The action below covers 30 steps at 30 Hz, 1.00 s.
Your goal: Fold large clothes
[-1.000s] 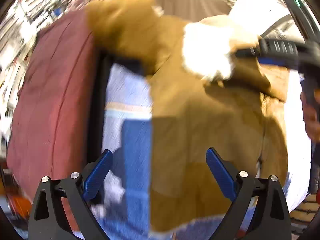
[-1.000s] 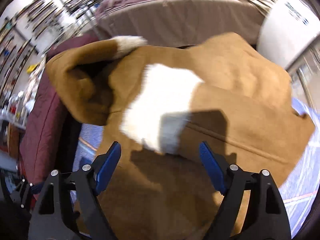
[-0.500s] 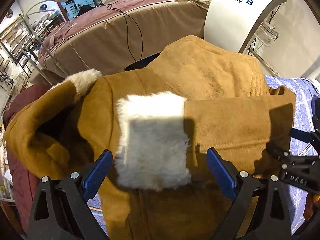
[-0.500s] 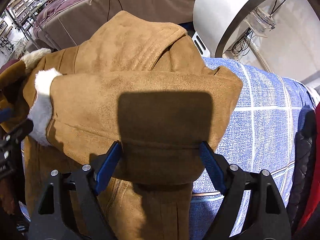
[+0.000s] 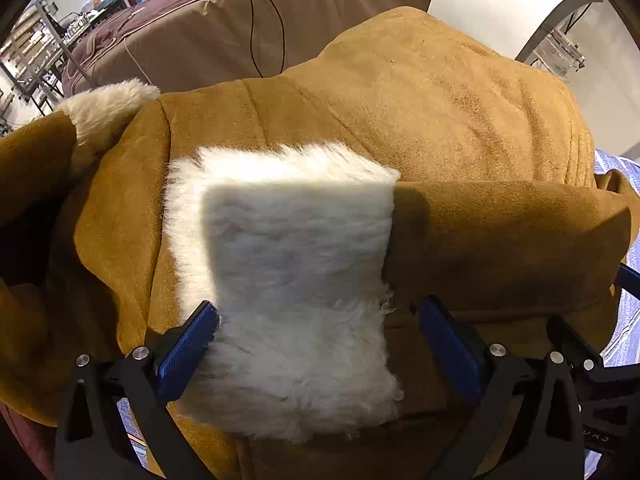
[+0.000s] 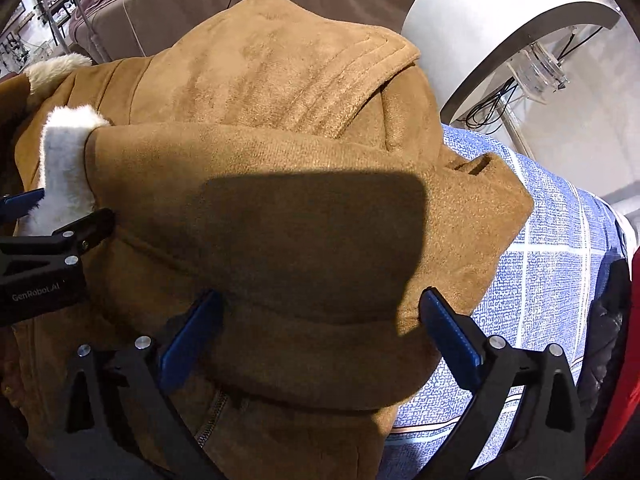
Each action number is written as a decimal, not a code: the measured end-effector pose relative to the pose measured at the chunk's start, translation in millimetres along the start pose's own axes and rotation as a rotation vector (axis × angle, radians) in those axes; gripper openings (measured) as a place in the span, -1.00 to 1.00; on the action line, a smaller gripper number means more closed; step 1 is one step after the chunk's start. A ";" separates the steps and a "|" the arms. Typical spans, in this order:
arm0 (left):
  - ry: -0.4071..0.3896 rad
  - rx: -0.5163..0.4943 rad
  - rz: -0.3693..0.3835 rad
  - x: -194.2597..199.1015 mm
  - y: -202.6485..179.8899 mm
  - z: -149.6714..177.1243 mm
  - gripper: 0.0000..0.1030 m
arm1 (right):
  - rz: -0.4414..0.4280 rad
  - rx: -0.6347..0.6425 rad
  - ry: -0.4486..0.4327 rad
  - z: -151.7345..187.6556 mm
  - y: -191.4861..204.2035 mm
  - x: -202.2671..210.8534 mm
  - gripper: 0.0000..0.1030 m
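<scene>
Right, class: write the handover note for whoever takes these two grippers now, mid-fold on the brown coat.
Left gripper: jaws opening, white fleece cuff between them, not pinched.
Right gripper: jaws opening over the sleeve, nothing gripped.
Coat: lies on the blue checked sheet.
Done: right sleeve folded across the body.
Left: the other sleeve, bunched at the left, then fold the body.

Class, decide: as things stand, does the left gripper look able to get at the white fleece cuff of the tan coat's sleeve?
Probably yes. The left gripper is opening, the fleece cuff lies uncovered between its fingers, and nothing blocks the way.
</scene>
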<state>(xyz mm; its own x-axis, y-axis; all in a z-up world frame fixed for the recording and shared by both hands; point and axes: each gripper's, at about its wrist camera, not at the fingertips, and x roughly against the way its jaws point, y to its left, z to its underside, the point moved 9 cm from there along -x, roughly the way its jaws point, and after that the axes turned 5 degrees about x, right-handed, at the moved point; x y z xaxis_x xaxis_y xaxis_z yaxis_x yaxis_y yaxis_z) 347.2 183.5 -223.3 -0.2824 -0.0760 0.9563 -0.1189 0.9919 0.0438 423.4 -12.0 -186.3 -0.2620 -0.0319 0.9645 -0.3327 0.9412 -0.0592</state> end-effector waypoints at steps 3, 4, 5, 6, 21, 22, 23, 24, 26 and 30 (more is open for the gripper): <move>-0.003 -0.005 -0.014 -0.7 -2.9 -0.8 0.92 | 0.027 -0.003 -0.010 1.0 3.0 -0.3 0.91; -0.011 -0.009 -0.017 -0.4 -3.9 -1.1 0.92 | 0.033 -0.005 -0.008 1.1 3.5 -0.6 0.91; -0.018 -0.010 -0.018 -0.1 -3.9 -1.2 0.92 | 0.038 -0.008 -0.004 1.0 3.9 -1.0 0.92; -0.026 -0.011 -0.018 0.8 -4.5 -1.0 0.92 | 0.041 -0.010 0.001 0.5 4.5 -1.4 0.92; -0.071 -0.074 -0.096 59.2 2.5 38.2 0.88 | -0.042 -0.049 0.019 11.2 -6.8 29.0 0.91; -0.081 -0.080 -0.092 66.6 3.2 43.0 0.88 | -0.056 -0.054 0.020 18.2 -5.8 34.3 0.91; -0.090 -0.085 -0.091 73.7 2.5 49.8 0.88 | -0.072 -0.061 0.024 26.8 -4.0 39.3 0.91; -0.100 -0.093 -0.093 81.0 3.4 53.9 0.88 | -0.090 -0.068 0.029 36.5 -2.6 44.0 0.91; -0.121 -0.129 -0.126 92.7 5.6 56.5 0.88 | -0.118 -0.075 0.042 57.1 0.3 52.4 0.91; -0.173 -0.208 -0.200 108.7 28.3 17.8 0.88 | -0.163 -0.063 0.079 97.6 7.7 64.4 0.91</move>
<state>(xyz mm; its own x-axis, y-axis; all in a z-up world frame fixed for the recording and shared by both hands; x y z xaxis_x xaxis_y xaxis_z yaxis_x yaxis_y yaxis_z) 296.3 201.5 -123.3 -0.4330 -0.2698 0.8600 0.0034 0.9536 0.3009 315.5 -39.6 -149.7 -0.1359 -0.1618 0.9774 -0.3068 0.9449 0.1138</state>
